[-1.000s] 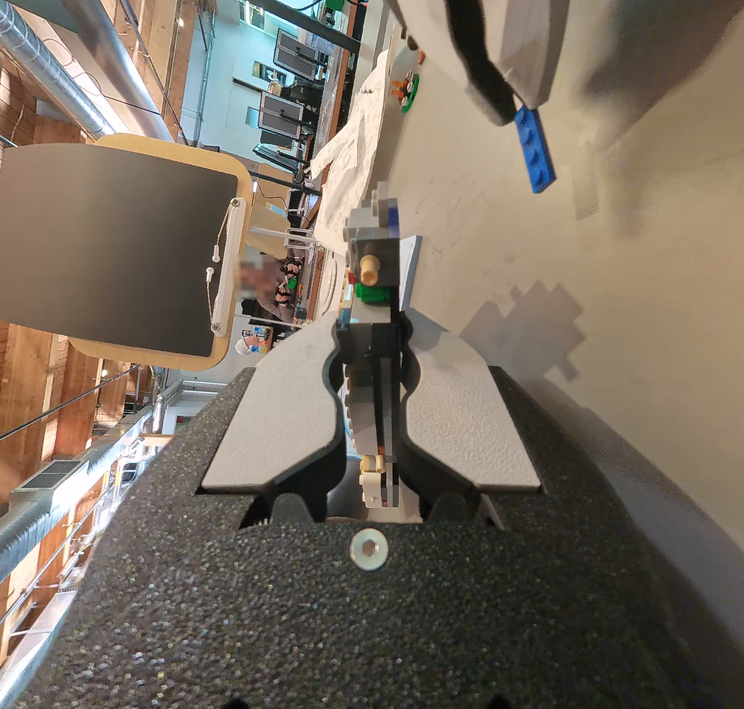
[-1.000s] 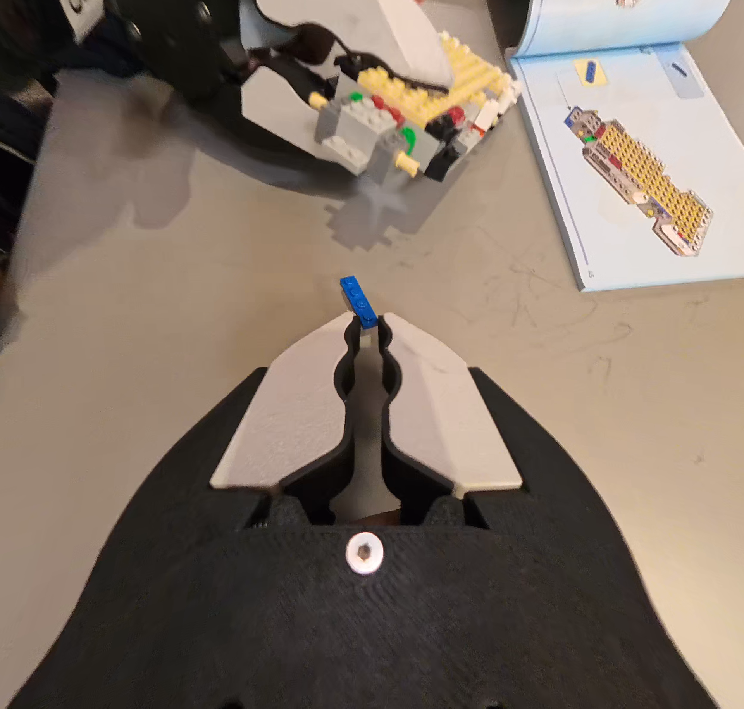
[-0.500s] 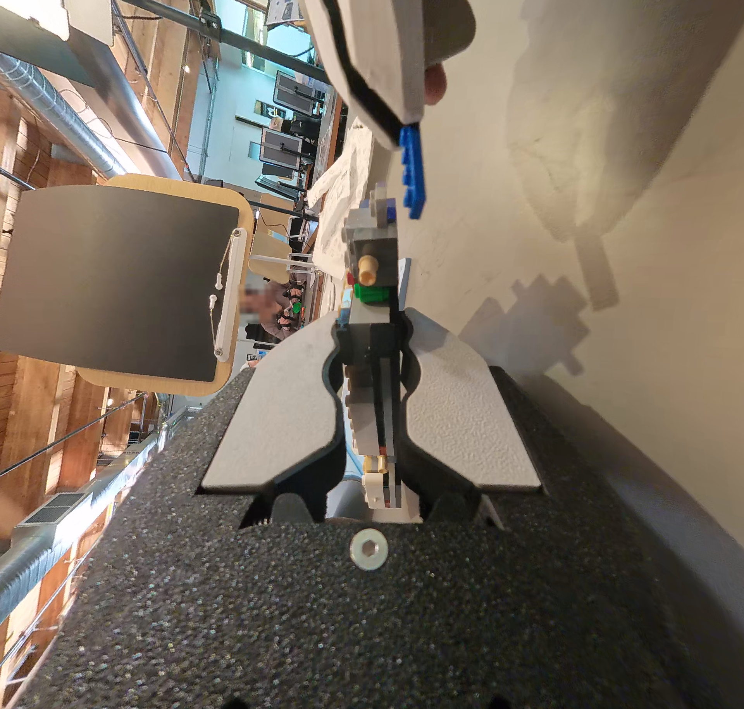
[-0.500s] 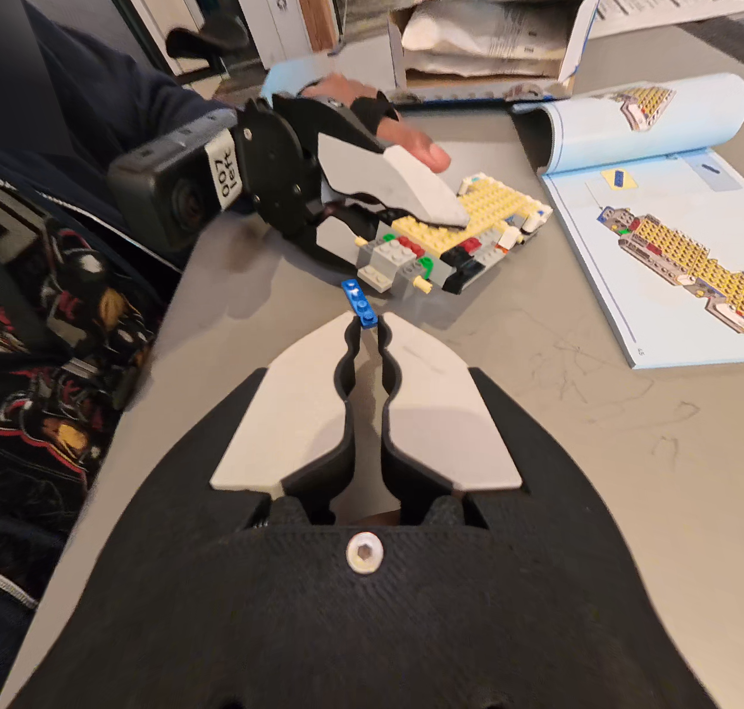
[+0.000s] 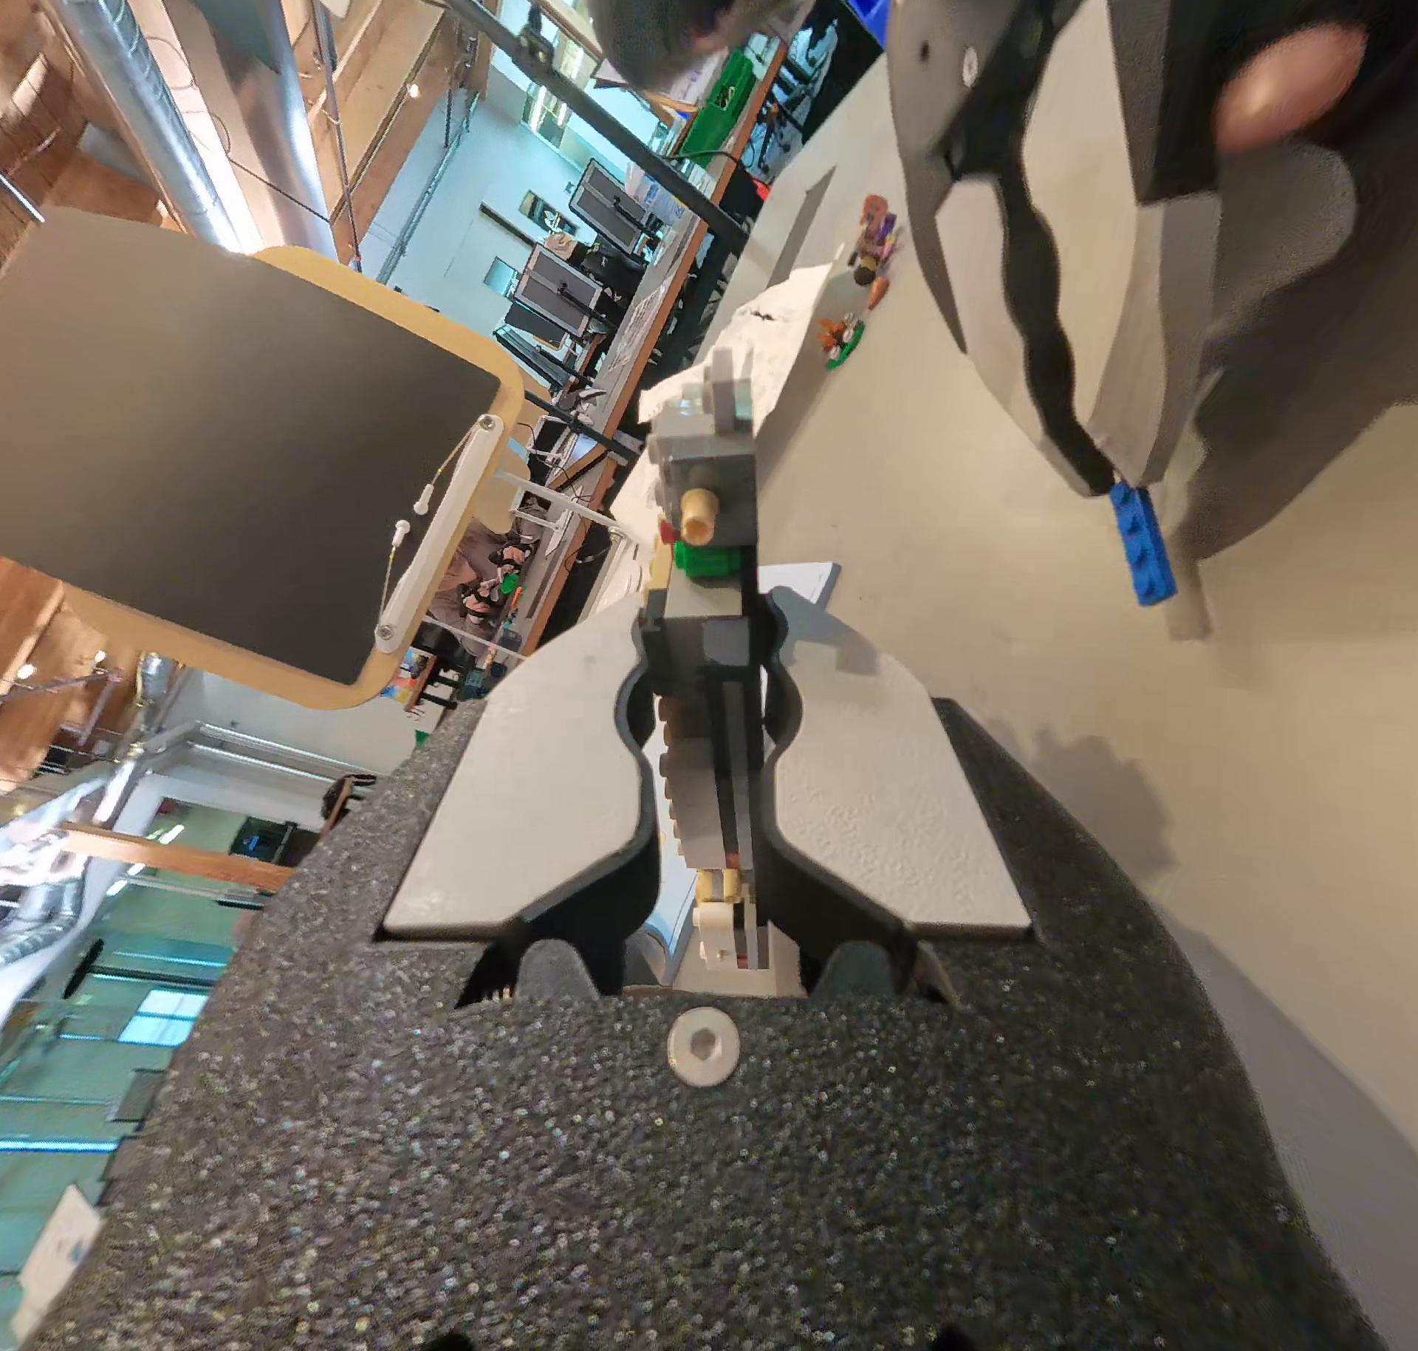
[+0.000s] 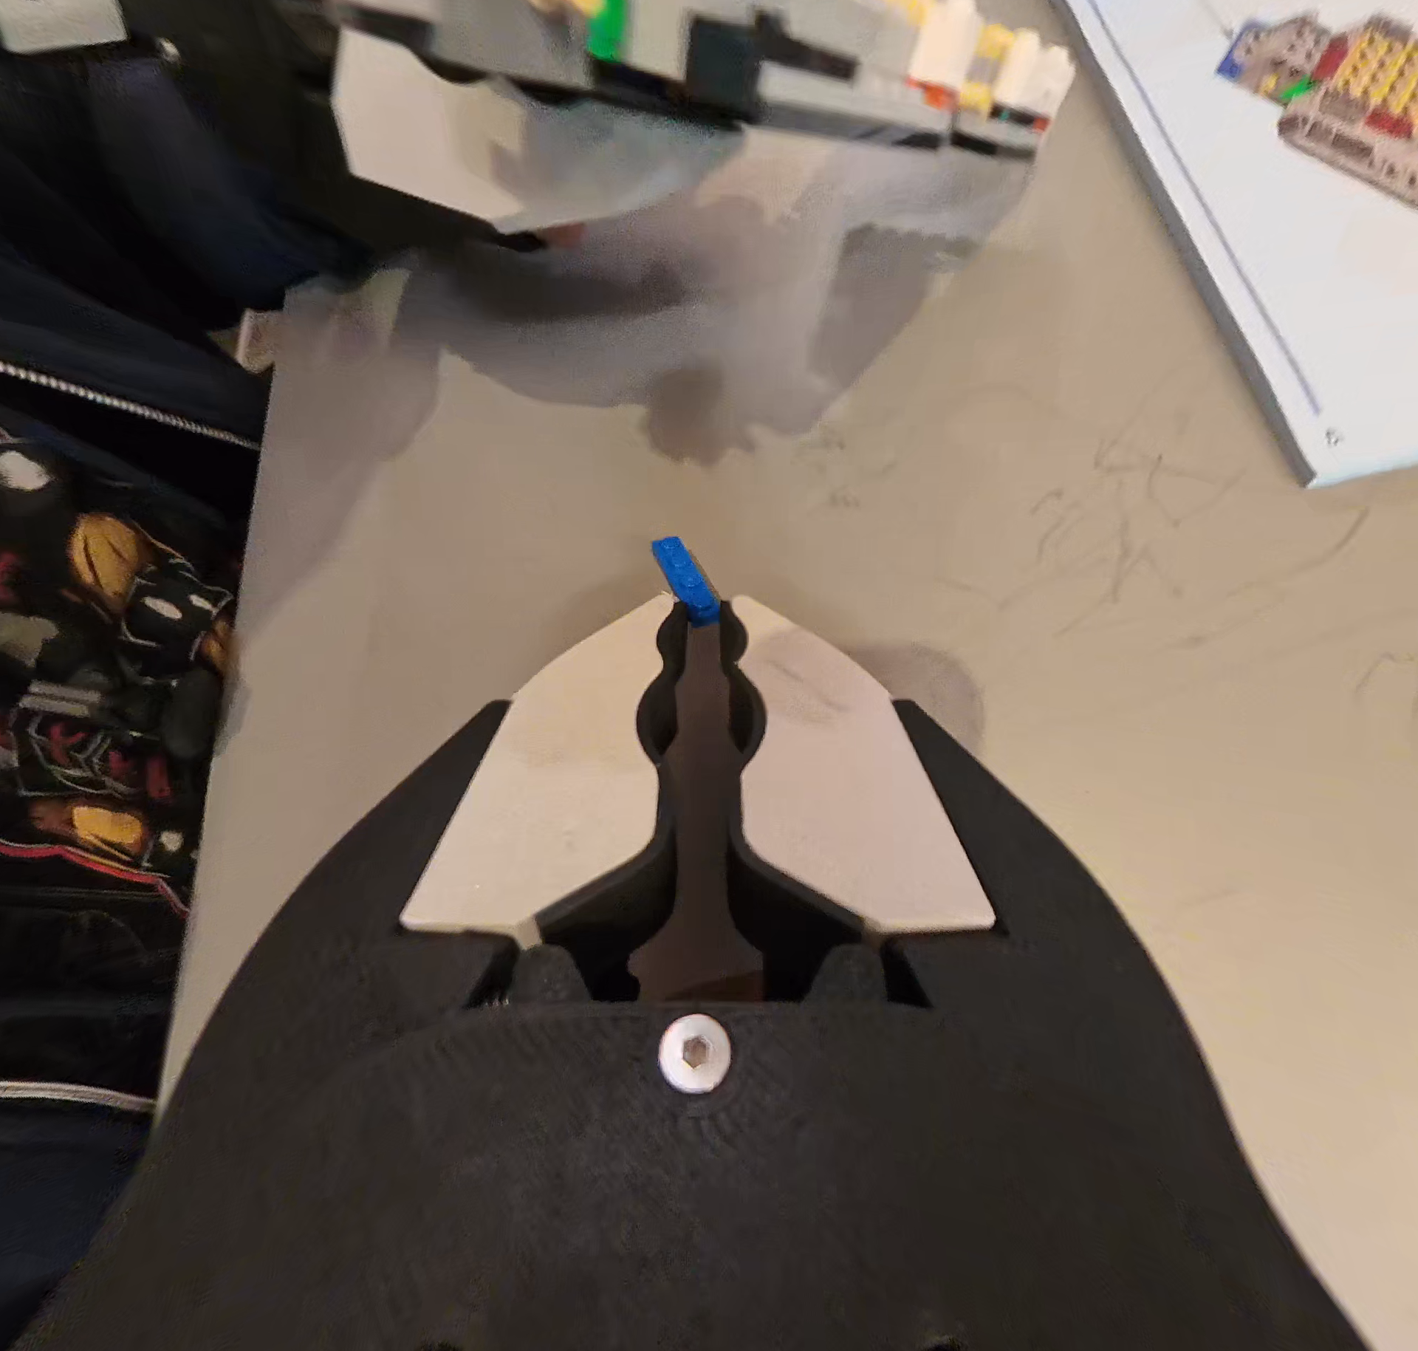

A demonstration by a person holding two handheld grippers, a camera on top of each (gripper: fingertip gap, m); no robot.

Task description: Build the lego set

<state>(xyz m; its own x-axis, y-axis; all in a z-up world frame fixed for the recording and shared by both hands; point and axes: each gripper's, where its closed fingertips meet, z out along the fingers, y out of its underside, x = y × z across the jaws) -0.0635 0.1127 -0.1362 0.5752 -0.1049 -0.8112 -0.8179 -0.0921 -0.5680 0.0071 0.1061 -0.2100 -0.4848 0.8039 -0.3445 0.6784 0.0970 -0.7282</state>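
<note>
Holding the brick model [image 5: 710, 539] edge-on between their pads, the left tongs [image 5: 702, 627] are clenched on its grey and black side, and the model hangs above the table [image 5: 997, 662] with its far end free. The right tongs [image 6: 700, 608] pinch only the near end of a small blue plate [image 6: 687, 581], so most of it sticks out in front. I judge this thin hold as the main risk: a light knock against the model could turn the plate or let it drop on the table. The model could also tilt in its grasp. An open instruction booklet [image 6: 1258, 186] lies at the right; its print is too small to read, and I see no brand.
</note>
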